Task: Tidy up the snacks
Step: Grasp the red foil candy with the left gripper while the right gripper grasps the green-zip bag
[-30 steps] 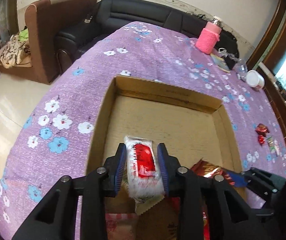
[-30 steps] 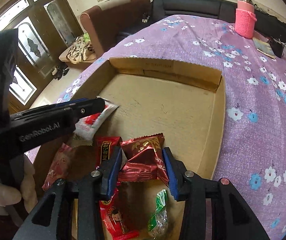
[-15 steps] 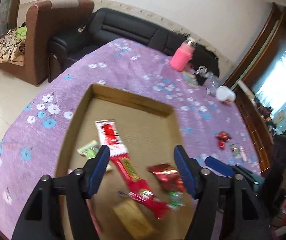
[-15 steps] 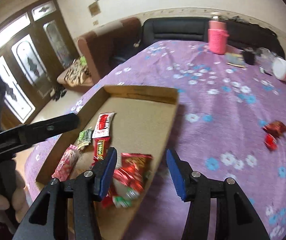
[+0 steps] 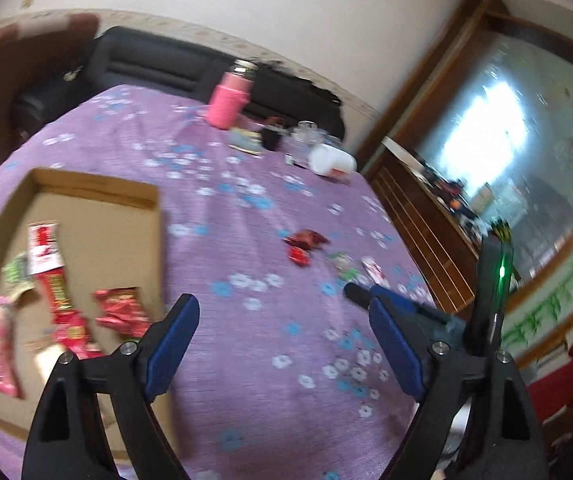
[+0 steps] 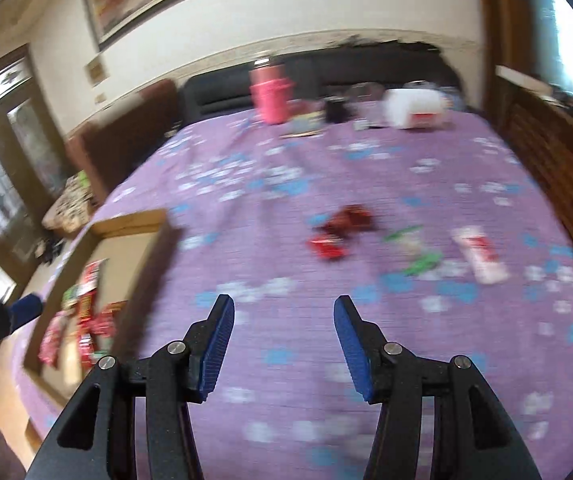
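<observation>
A shallow cardboard box (image 5: 158, 236) lies on the purple flowered tablecloth (image 5: 254, 336) at the left, holding several snack packets (image 5: 120, 310). It also shows in the right wrist view (image 6: 142, 264). Loose snacks lie on the cloth to the right: a dark red packet (image 6: 348, 220), a small red one (image 6: 326, 246), green sweets (image 6: 422, 262) and a white packet (image 6: 480, 256). My left gripper (image 5: 282, 334) is open and empty above the cloth, right of the box. My right gripper (image 6: 282, 334) is open and empty, short of the loose snacks.
A pink bottle (image 6: 270, 94), a white tub (image 6: 412, 110) and small items stand at the table's far edge. A black sofa (image 5: 146, 68) lies beyond. A wooden cabinet (image 6: 554, 152) borders the table's right side. My right gripper's tip shows in the left wrist view (image 5: 370, 296).
Both grippers let go of their snack packets into the box, opened wide, and swung right over the cloth toward the loose snacks.
</observation>
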`<state>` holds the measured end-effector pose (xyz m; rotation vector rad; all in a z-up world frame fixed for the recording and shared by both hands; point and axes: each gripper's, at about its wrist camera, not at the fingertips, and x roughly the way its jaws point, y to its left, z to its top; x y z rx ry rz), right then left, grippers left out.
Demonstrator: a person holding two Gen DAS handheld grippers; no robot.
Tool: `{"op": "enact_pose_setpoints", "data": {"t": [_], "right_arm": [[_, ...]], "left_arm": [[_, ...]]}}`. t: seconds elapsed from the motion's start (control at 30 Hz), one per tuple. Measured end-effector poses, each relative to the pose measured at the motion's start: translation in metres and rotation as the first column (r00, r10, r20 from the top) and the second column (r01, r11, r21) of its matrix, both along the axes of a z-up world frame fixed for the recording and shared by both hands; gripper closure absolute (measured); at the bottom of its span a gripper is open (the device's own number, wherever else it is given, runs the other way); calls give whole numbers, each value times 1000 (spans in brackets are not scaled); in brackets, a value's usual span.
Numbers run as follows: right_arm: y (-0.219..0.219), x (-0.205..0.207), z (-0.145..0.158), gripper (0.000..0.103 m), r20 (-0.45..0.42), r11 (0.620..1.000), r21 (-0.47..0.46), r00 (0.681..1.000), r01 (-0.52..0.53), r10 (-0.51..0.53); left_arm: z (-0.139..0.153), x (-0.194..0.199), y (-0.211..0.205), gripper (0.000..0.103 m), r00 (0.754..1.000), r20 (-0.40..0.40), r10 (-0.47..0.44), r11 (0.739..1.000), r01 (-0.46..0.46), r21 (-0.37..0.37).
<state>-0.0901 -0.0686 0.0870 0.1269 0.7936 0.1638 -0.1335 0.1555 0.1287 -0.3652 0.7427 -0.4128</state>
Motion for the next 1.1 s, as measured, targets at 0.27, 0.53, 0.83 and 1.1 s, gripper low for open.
{"op": "enact_pose_setpoints", "data": {"t": [0.27, 0.53, 0.83, 1.1], "right_arm": [[-119, 24, -18, 46, -47, 970, 128, 979, 205, -200], [-113, 105, -39, 46, -108, 959, 245, 987, 140, -117], [-49, 190, -81, 66, -222, 982, 185, 975, 42, 0], [-8, 128, -76, 68, -246, 905, 332, 902, -265, 355]], "left_arm": [[-41, 4, -25, 17, 996, -86, -8, 999, 13, 52], [-50, 18, -33, 18, 994, -111, -13, 990, 29, 139], [-55, 30, -19, 18, 991, -133, 32, 990, -13, 138], [-65, 38, -3, 18, 987, -149, 59, 991, -41, 126]]}}
